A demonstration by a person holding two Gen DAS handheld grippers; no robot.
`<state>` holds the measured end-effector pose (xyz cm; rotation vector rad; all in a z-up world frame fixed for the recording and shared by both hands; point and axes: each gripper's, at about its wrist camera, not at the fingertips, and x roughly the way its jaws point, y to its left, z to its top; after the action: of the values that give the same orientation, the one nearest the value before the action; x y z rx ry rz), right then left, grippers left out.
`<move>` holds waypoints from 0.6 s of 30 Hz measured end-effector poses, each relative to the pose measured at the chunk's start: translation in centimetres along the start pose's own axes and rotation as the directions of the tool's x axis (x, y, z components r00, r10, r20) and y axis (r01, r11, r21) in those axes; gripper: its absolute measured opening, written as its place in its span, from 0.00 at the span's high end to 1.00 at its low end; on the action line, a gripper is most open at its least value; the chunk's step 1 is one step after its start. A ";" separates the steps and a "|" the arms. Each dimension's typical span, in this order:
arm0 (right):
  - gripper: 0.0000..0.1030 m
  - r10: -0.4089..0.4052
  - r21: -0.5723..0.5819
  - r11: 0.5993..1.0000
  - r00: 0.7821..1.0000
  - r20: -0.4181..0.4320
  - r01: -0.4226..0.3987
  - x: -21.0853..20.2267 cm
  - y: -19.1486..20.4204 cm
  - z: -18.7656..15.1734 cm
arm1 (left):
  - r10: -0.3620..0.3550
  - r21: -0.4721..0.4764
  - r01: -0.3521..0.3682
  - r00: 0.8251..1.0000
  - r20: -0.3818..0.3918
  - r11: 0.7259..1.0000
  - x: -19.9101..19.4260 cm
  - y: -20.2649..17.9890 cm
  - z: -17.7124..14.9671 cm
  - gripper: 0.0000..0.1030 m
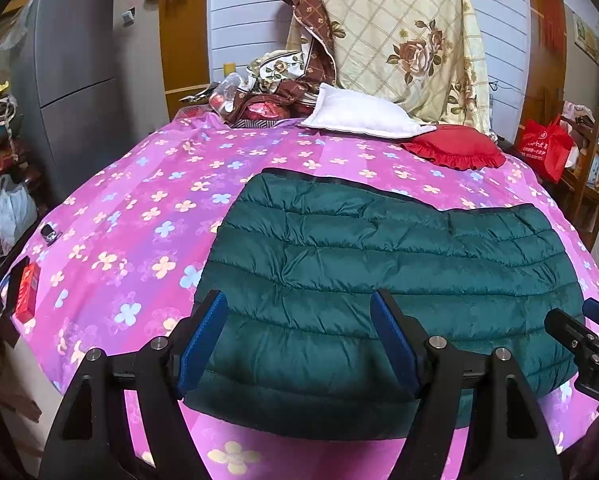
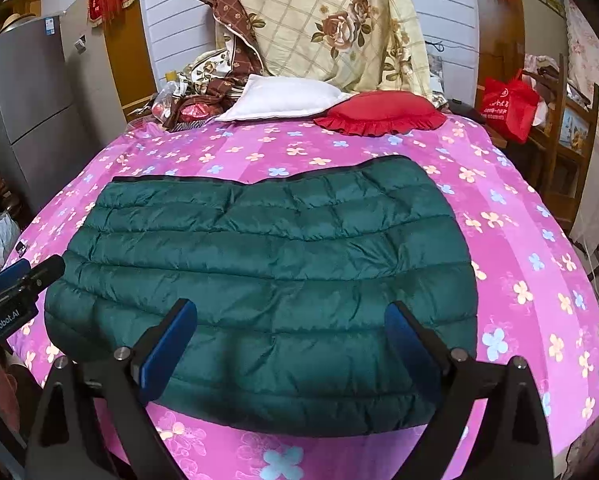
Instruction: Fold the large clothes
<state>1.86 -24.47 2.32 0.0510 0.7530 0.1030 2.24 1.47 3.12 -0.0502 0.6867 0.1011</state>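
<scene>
the dark green quilted down jacket point(image 1: 383, 276) lies folded into a flat block on the pink flowered bedsheet point(image 1: 139, 216), and the left gripper point(image 1: 299, 340) and right gripper point(image 2: 291, 344) hover wide open and empty at its near edge, so the fold looks nearly done; the next move likely calls for pinching that edge.

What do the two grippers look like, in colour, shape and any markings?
Both the left gripper and the right gripper have black angular frames, silver round bolts and flat blue fingers. The left one's side shows white "GenRobot.AI" lettering. No cables or sleeves show.
</scene>
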 end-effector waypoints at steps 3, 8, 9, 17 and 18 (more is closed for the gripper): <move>0.06 0.006 0.001 1.000 1.000 -0.001 -0.006 0.1 -0.1 0.0 | 0.005 0.005 -0.005 1.000 0.003 1.000 0.1 -0.1 -0.2 0.47; 0.06 0.019 0.013 1.000 1.000 -0.006 -0.019 0.3 -0.1 -0.1 | 0.001 0.003 -0.001 1.000 -0.003 1.000 0.3 -0.1 -0.3 0.47; 0.06 0.020 0.013 1.000 1.000 -0.008 -0.020 0.4 0.0 -0.1 | 0.001 0.003 -0.001 1.000 -0.004 1.000 0.4 -0.1 -0.3 0.47; 0.06 0.023 0.005 1.000 1.000 -0.010 -0.023 0.6 0.4 -0.2 | 0.004 0.005 -0.004 1.000 -0.005 1.000 0.6 0.0 -0.4 0.47; 0.06 0.024 0.004 1.000 1.000 -0.010 -0.024 0.6 0.5 -0.2 | 0.003 0.005 -0.003 1.000 -0.006 1.000 0.6 0.0 -0.4 0.47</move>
<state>2.16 -23.95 1.83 0.0636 0.7628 0.1245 2.45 1.49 2.45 -0.0450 0.6932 0.1017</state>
